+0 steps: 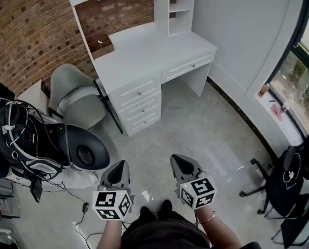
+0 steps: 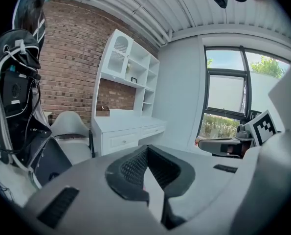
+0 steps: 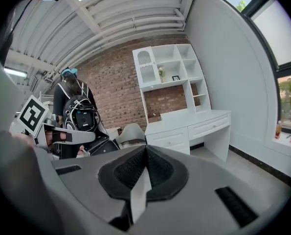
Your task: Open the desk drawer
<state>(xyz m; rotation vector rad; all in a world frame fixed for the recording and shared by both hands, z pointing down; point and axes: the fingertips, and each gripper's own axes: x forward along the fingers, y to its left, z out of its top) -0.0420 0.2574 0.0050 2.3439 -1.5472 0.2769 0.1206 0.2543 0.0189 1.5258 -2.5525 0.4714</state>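
The white desk (image 1: 149,51) stands against the brick wall, a few steps ahead of me. A stack of three drawers (image 1: 138,105) sits under its left part and one shallow drawer (image 1: 188,66) under the right part; all look closed. My left gripper (image 1: 121,163) and right gripper (image 1: 176,160) hover side by side low in the head view, far short of the desk. Both have their jaws together with nothing between them. The desk (image 2: 128,131) shows beyond the left gripper (image 2: 146,151), and the desk (image 3: 194,126) again past the right gripper (image 3: 146,148).
A grey armchair (image 1: 79,100) stands left of the desk. A black backpack with cables (image 1: 19,139) and a dark round seat (image 1: 86,154) crowd the left. A black office chair (image 1: 289,180) sits at the right by the window. Pale floor (image 1: 196,128) lies between me and the desk.
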